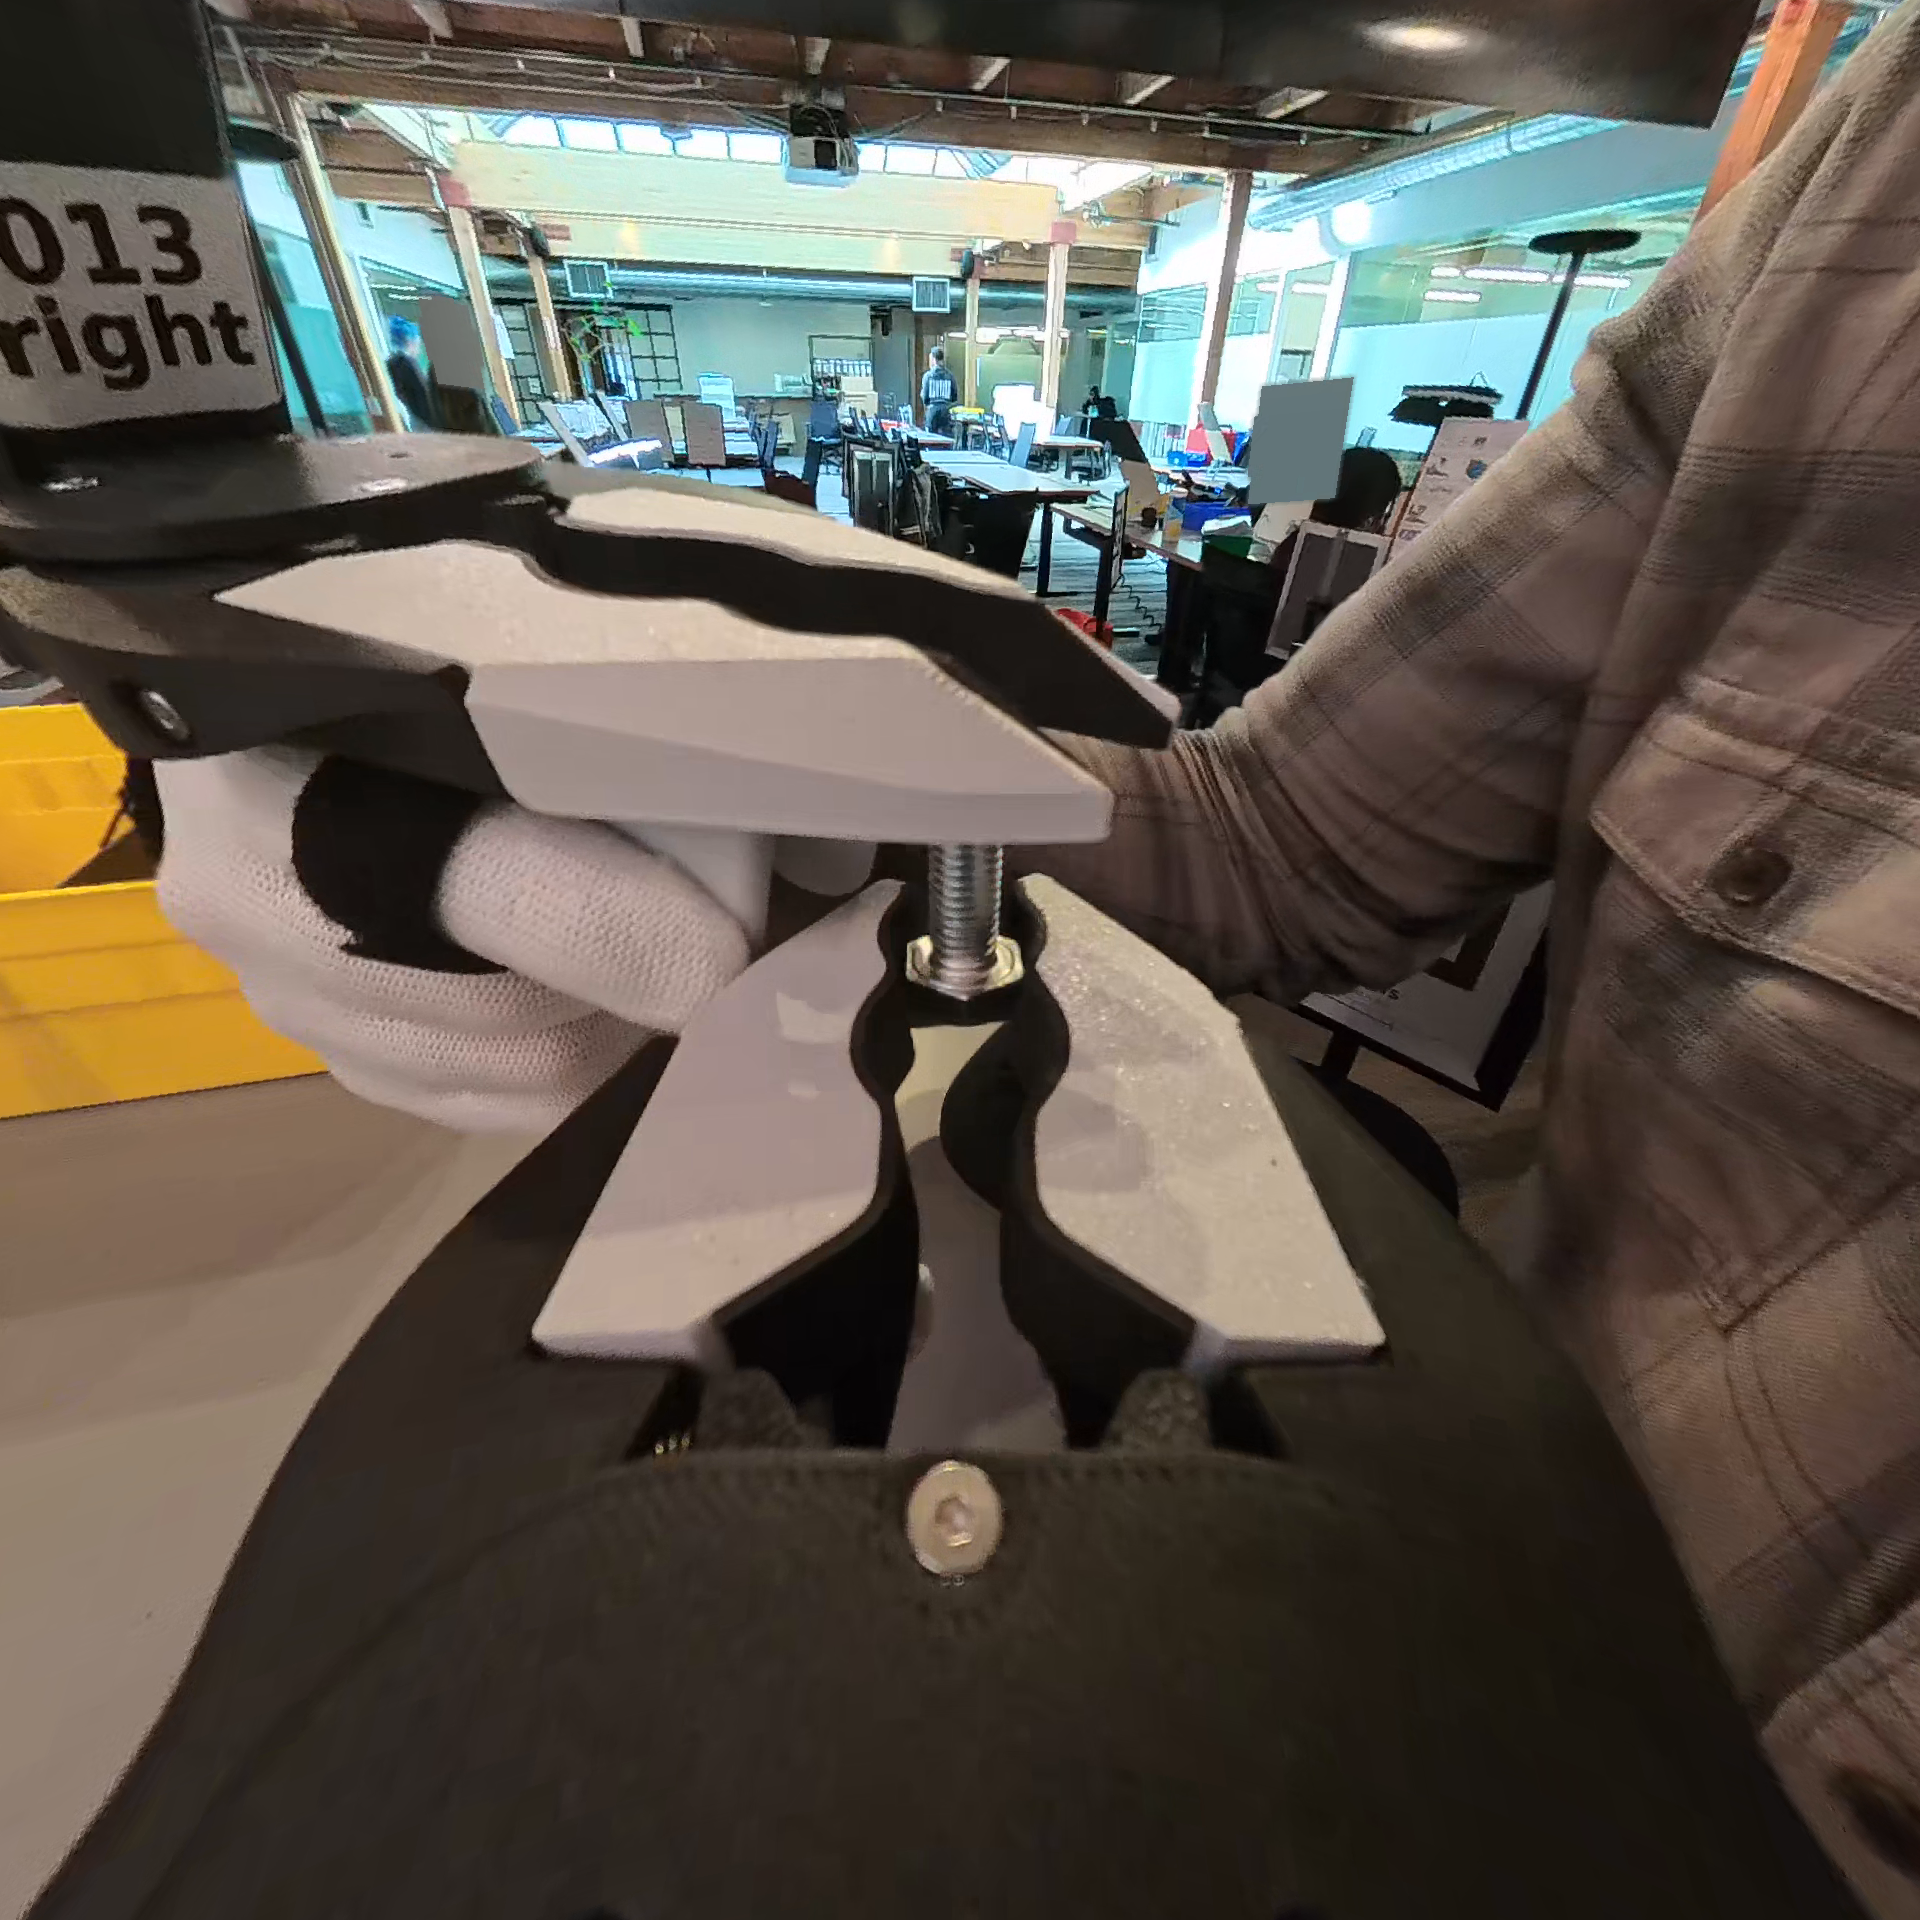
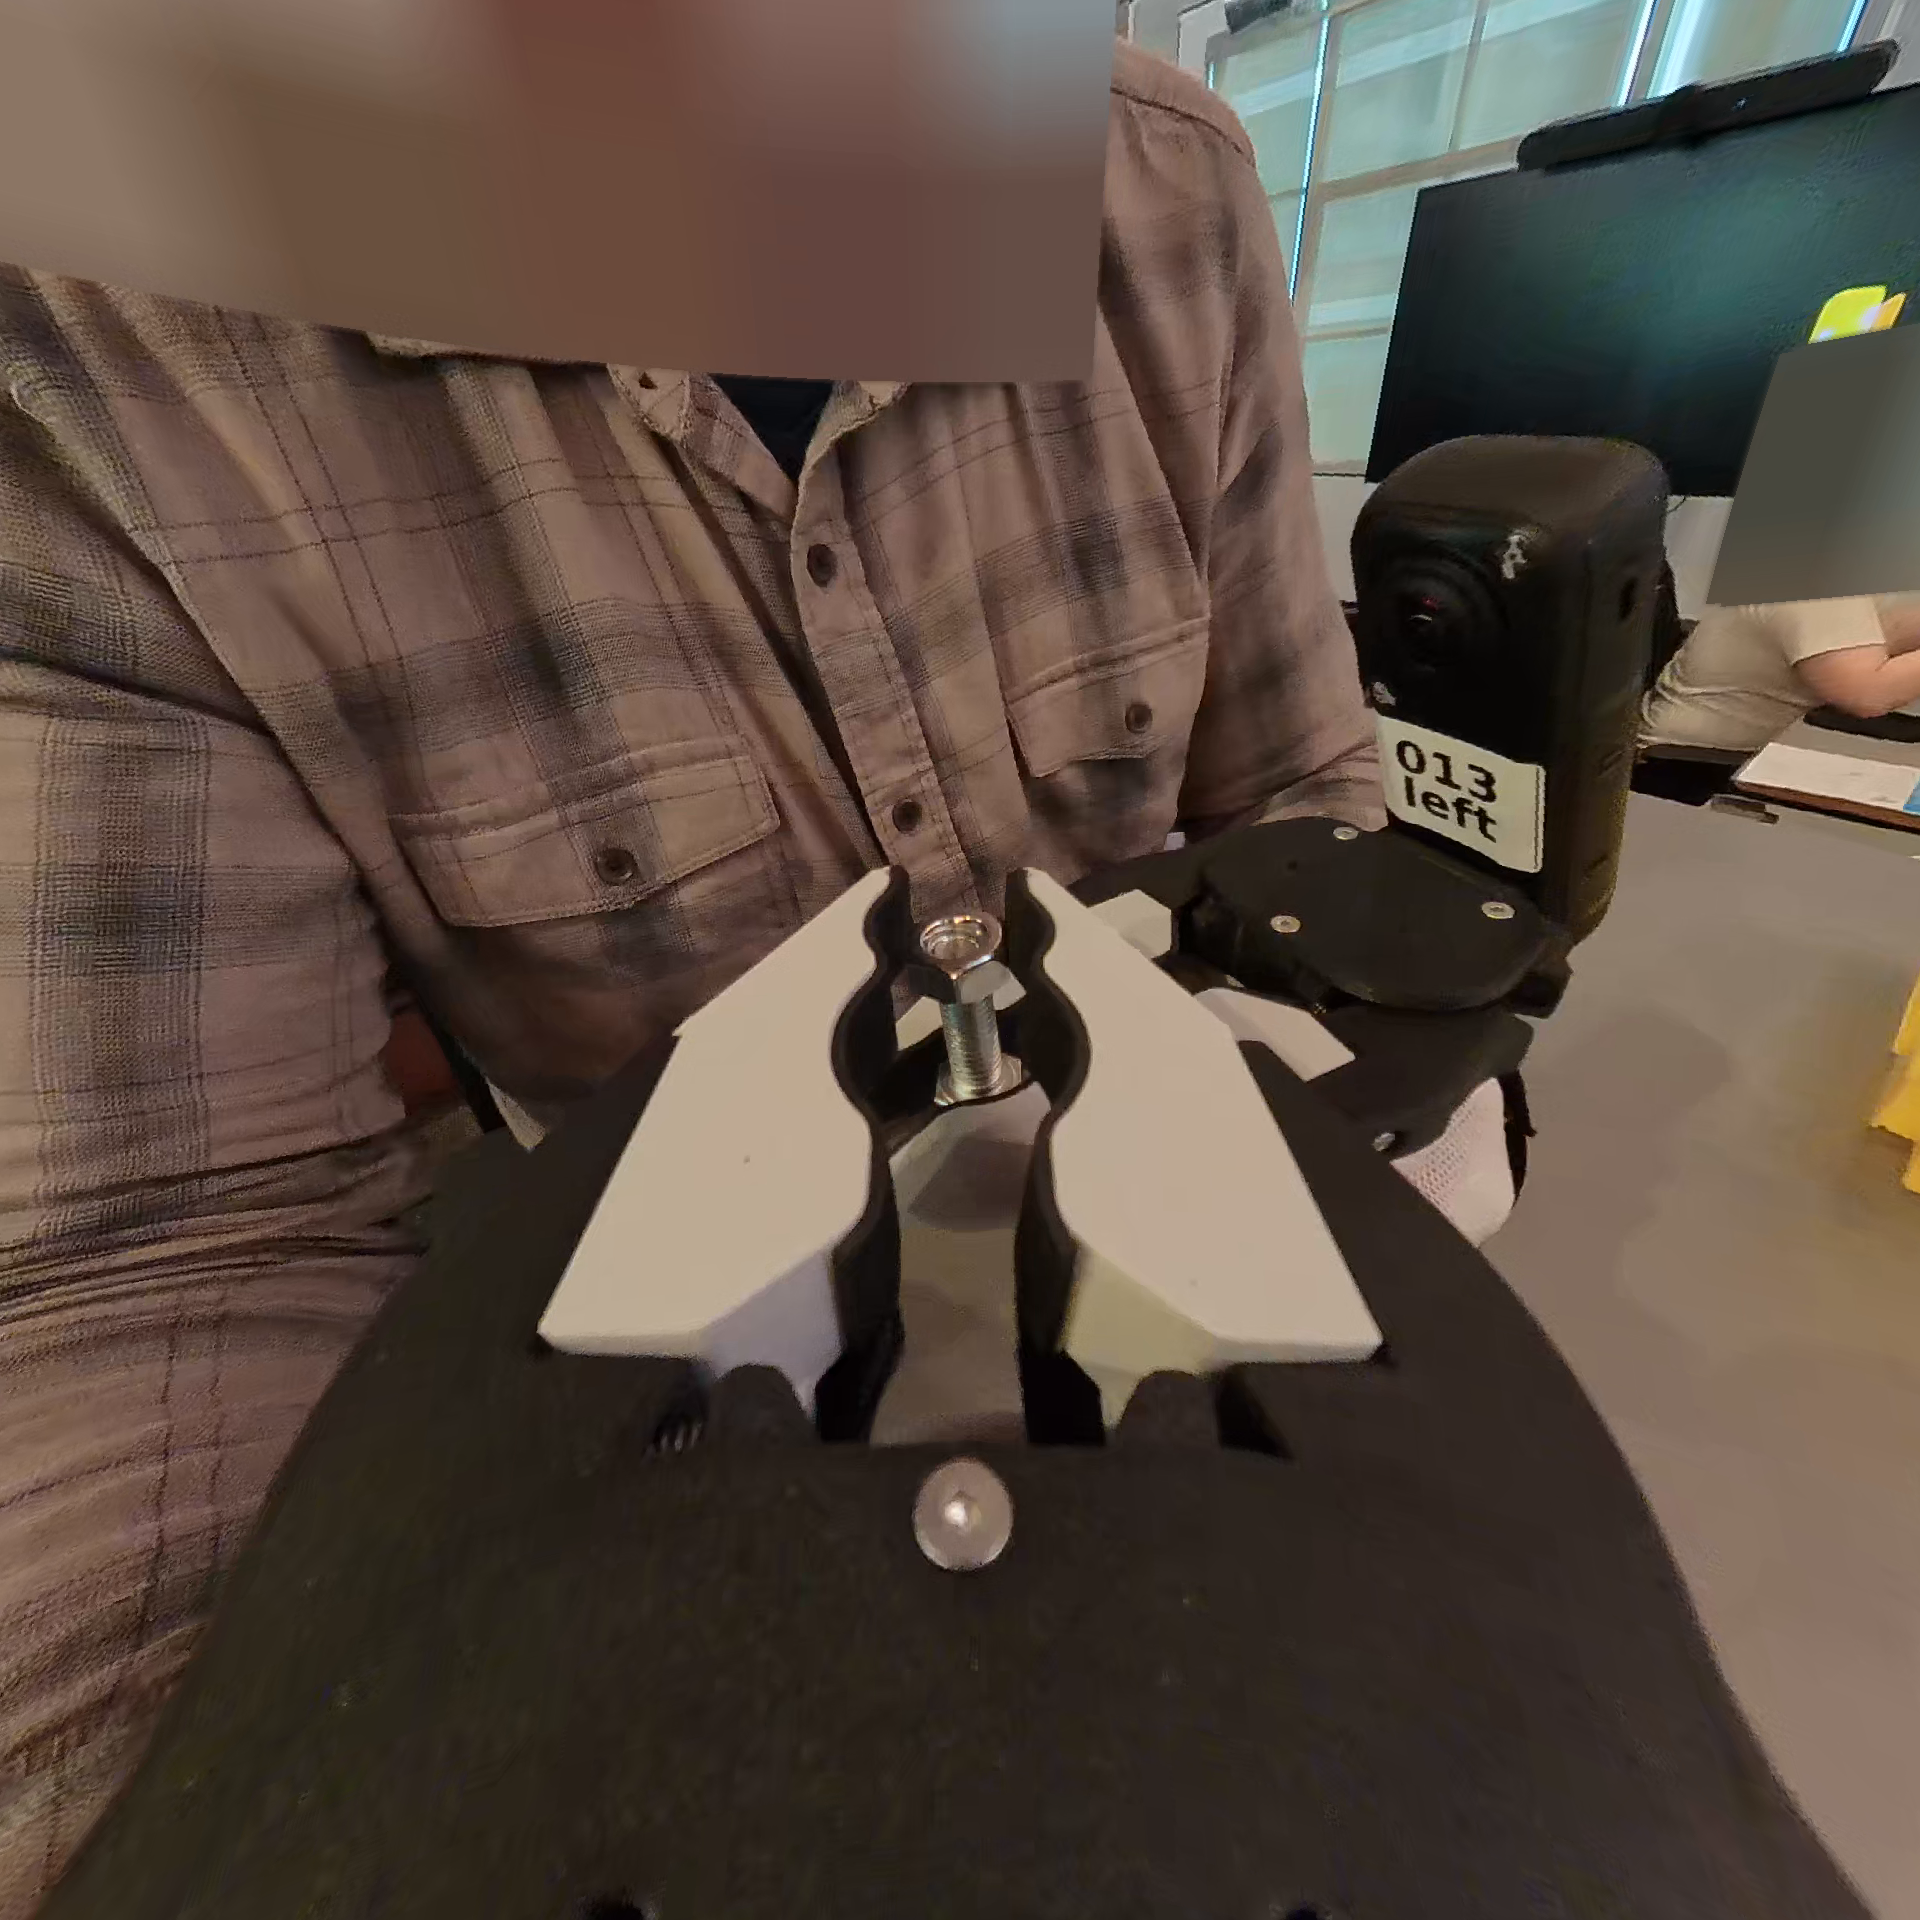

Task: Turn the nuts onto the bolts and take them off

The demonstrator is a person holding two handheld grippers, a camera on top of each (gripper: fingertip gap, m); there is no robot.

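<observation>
A silver bolt [image 1: 966, 894] stands upright between my two grippers, held in the air in front of a person's chest. My left gripper [image 1: 961, 930] is shut on a hex nut [image 1: 966, 964] threaded on the bolt's lower end. My right gripper [image 1: 1091, 758] lies crosswise above it and hides the bolt's head in this view. In the right wrist view my right gripper [image 2: 956, 920] is shut on the bolt's hex head [image 2: 961, 966]. The threaded shaft [image 2: 966, 1039] runs down to the nut [image 2: 975, 1086]. The left gripper's camera housing [image 2: 1507, 644] shows at the right.
A white-gloved hand [image 1: 468, 935] holds the right gripper. A yellow bin [image 1: 83, 914] stands at the left on the grey table [image 1: 156, 1351]. The person's plaid shirt [image 2: 520, 675] is close behind the bolt. A dark monitor [image 2: 1662, 291] stands at the back right. Tip to tip, the grippers are about 6 cm apart.
</observation>
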